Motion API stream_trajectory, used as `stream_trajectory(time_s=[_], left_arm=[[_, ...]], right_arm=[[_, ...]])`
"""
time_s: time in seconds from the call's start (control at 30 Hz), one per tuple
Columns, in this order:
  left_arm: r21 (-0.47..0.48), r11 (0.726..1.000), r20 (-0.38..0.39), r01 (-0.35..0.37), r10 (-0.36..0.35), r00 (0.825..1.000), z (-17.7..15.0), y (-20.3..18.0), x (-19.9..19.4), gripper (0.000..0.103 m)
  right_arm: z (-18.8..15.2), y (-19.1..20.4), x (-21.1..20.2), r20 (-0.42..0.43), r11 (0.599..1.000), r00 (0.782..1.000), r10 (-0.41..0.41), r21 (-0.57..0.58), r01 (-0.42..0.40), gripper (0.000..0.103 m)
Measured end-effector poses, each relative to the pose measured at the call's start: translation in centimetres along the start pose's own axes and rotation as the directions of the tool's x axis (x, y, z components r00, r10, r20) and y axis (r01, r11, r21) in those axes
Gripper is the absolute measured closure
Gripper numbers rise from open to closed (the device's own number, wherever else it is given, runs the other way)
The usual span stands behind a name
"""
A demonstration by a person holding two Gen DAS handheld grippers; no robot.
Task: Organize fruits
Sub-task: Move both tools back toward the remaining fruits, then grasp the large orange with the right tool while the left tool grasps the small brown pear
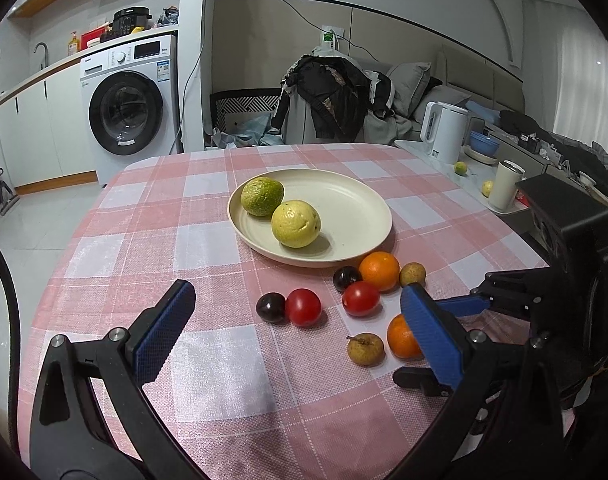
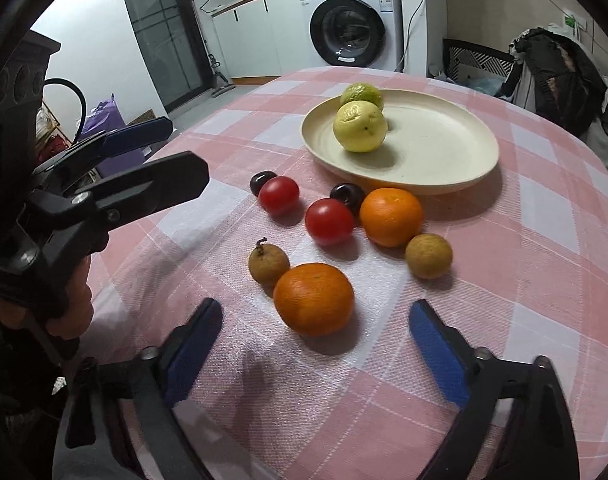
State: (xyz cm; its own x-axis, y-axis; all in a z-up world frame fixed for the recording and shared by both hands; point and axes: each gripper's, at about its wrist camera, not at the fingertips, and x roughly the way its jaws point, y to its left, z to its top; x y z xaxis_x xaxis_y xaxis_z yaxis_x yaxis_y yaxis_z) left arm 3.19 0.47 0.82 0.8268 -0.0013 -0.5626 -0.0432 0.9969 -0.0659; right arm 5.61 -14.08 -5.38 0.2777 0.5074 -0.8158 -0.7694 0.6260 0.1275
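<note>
A cream plate point(image 1: 356, 208) point(image 2: 436, 140) holds a green citrus point(image 1: 261, 196) and a yellow one point(image 1: 295, 223) point(image 2: 360, 126). On the checked cloth lie two oranges point(image 2: 314, 298) point(image 2: 391, 216), two red tomatoes point(image 2: 330, 221) point(image 2: 278, 195), two dark plums point(image 2: 347, 194) and two brown longans point(image 2: 268, 264) point(image 2: 428, 256). My right gripper point(image 2: 316, 332) is open, its fingers on either side of the near orange and short of it. My left gripper point(image 1: 295, 312) is open and empty above the cloth, near the fruit; it also shows in the right wrist view point(image 2: 171, 148).
A side table at the right carries a white kettle point(image 1: 444, 132), a blue bowl point(image 1: 484, 144) and a cup point(image 1: 504, 186). A chair draped with dark clothes point(image 1: 332, 96) stands behind the table. A washing machine point(image 1: 127, 108) is at the back left.
</note>
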Motion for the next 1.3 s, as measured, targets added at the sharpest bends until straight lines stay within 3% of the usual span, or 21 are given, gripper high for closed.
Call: stream_trajectory(time_s=[0.3, 0.4, 0.5, 0.73, 0.87, 1.07, 1.3], left_arm=[[-0.003, 1.000, -0.016, -0.003, 0.003, 1.000, -0.2, 0.2, 0.3, 0.001], [-0.001, 1.000, -0.025, -0.002, 0.002, 1.000, -0.4, 0.1, 0.6, 0.001], [0.004, 1.000, -0.047, 0.009, -0.009, 0.999, -0.6, 0.0, 1.0, 0.001], [0.054, 0.998, -0.122, 0.044, -0.038, 0.992, -1.6, -1.5, 2.5, 0.002], [0.069, 0.992, -0.190, 0.106, -0.091, 0.978, -2.3, -2.5, 3.6, 0.022], [0.036, 0.986, -0.279, 0.161, -0.145, 0.949, -3.4, -3.1, 5.6, 0.050], [-0.010, 0.982, -0.297, 0.189, -0.183, 0.937, -3.6, -2.8, 6.3, 0.067]], right_arm=[[-0.2, 0.2, 0.3, 0.001, 1.000, 1.000, 0.007, -0.009, -0.007, 0.046], [-0.3, 0.2, 0.6, -0.002, 1.000, 1.000, 0.000, -0.008, 0.000, 0.049], [-0.2, 0.2, 0.6, 0.003, 1.000, 1.000, -0.010, -0.004, 0.010, 0.061], [0.2, -0.8, -0.7, 0.046, 0.999, 0.998, -0.040, 0.021, 0.039, 0.062], [0.6, -2.4, -2.3, 0.089, 0.996, 0.994, -0.066, 0.069, 0.060, 0.062], [1.0, -3.2, -2.5, 0.090, 0.995, 0.994, -0.067, 0.086, 0.059, 0.062], [0.6, -2.8, -2.6, 0.090, 0.996, 0.994, -0.062, 0.076, 0.055, 0.062]])
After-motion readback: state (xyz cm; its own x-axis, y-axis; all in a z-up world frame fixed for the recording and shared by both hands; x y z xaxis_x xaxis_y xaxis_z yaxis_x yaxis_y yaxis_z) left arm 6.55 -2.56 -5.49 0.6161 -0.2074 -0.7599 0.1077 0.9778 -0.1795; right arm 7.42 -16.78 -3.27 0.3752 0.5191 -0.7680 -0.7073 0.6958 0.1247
